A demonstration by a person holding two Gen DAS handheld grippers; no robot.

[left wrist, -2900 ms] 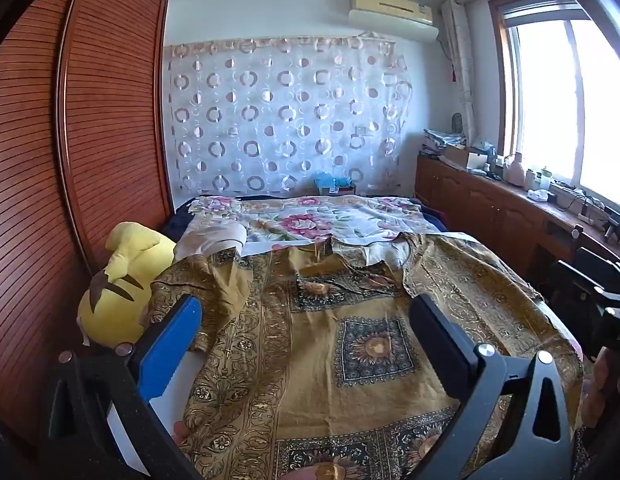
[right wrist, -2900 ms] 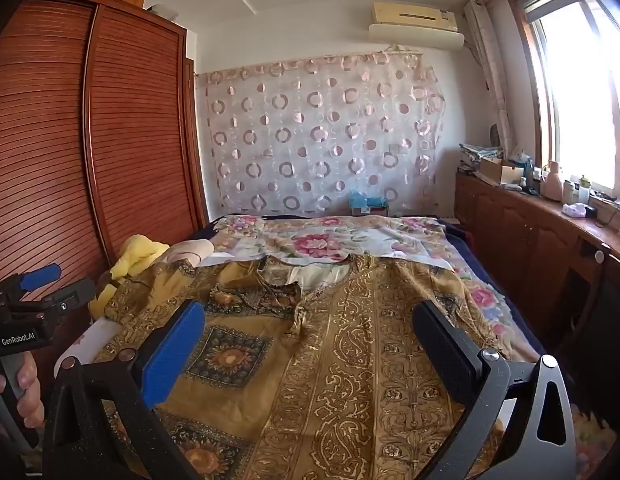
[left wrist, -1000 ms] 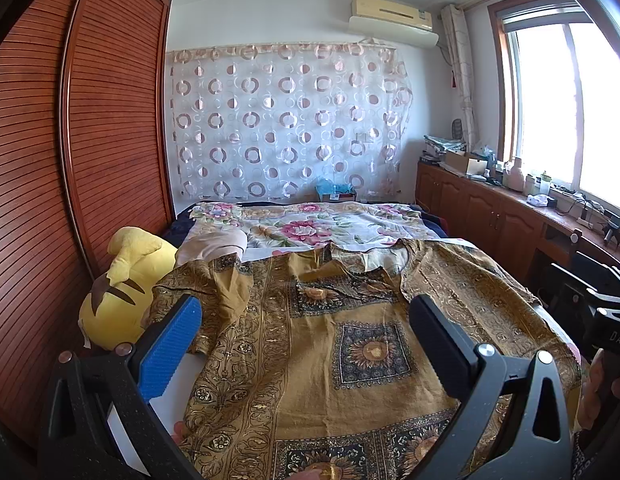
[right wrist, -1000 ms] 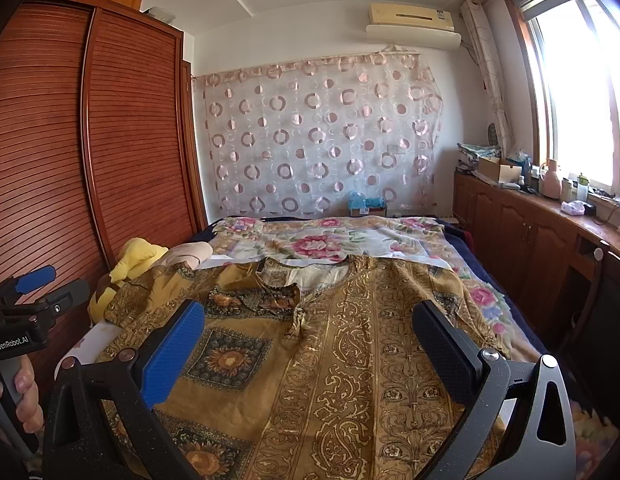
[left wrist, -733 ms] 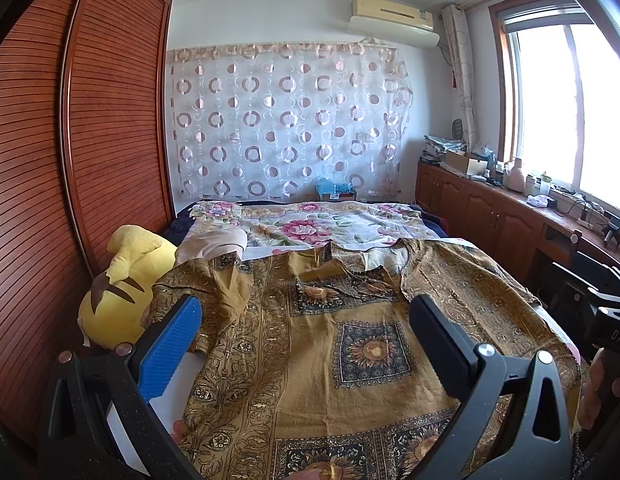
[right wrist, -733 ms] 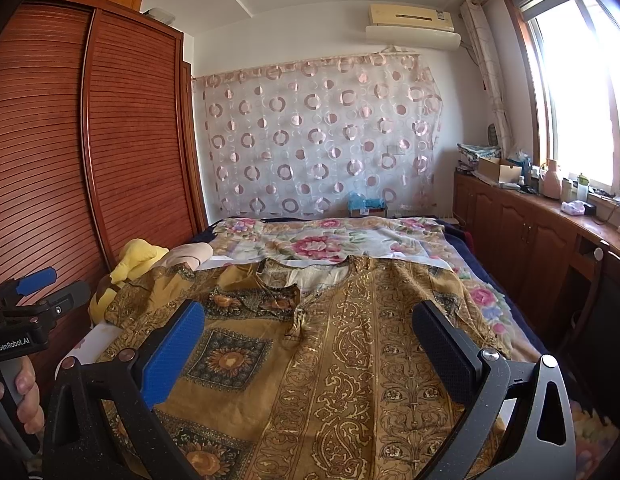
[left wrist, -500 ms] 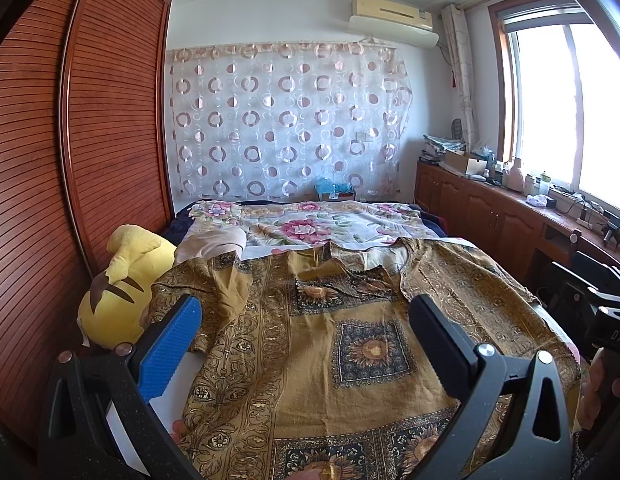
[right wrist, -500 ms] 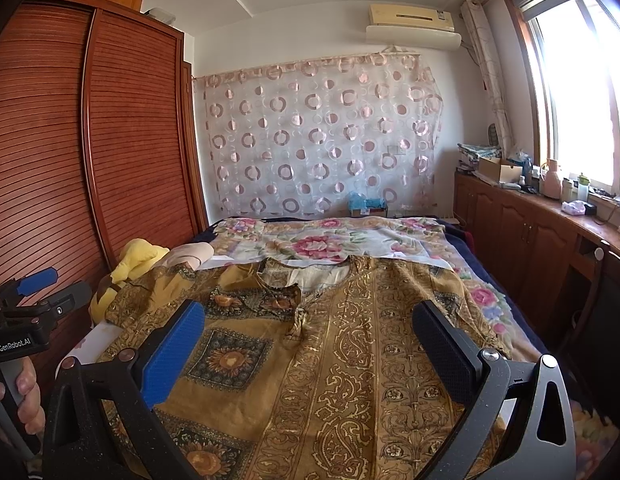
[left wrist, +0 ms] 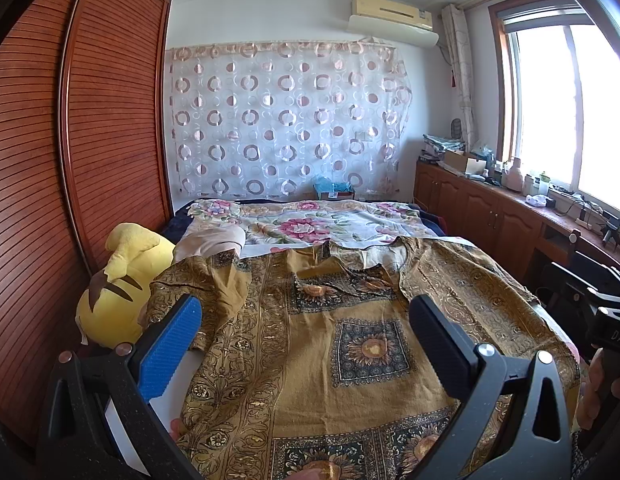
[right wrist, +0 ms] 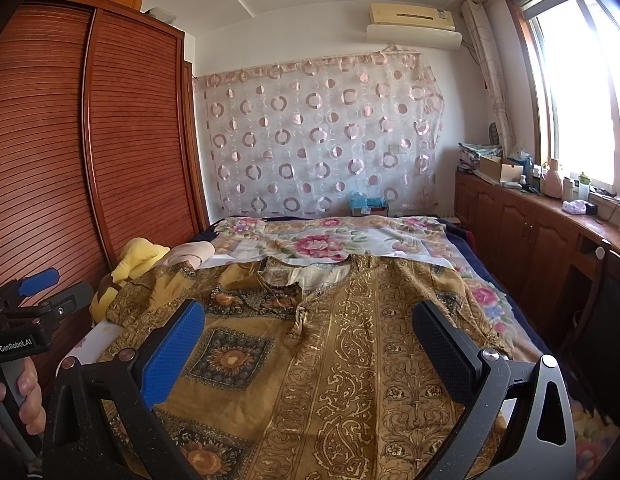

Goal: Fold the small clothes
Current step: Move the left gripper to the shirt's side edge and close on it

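On bed (left wrist: pixel 390 224): gold patterned shirt (left wrist: pixel 318 344), spread flat; light, limp; take by sleeve edges. Left tool (left wrist: pixel 306 336), right tool (right wrist: pixel 310 340): wide open, empty.

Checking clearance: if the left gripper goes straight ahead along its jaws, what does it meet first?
Likely the golden patterned shirt spread on the bed; the open left gripper points slightly downward over it, holding nothing. Depth is uncertain.

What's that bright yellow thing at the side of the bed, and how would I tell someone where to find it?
Start at the tall reddish slatted wardrobe along one side of the bed. Wedged between it and the mattress, beside the spread-out gold patterned shirt, sits a yellow plush toy. It is the only plain bright yellow thing there, with brown stripes, whereas everything around it is patterned cloth.
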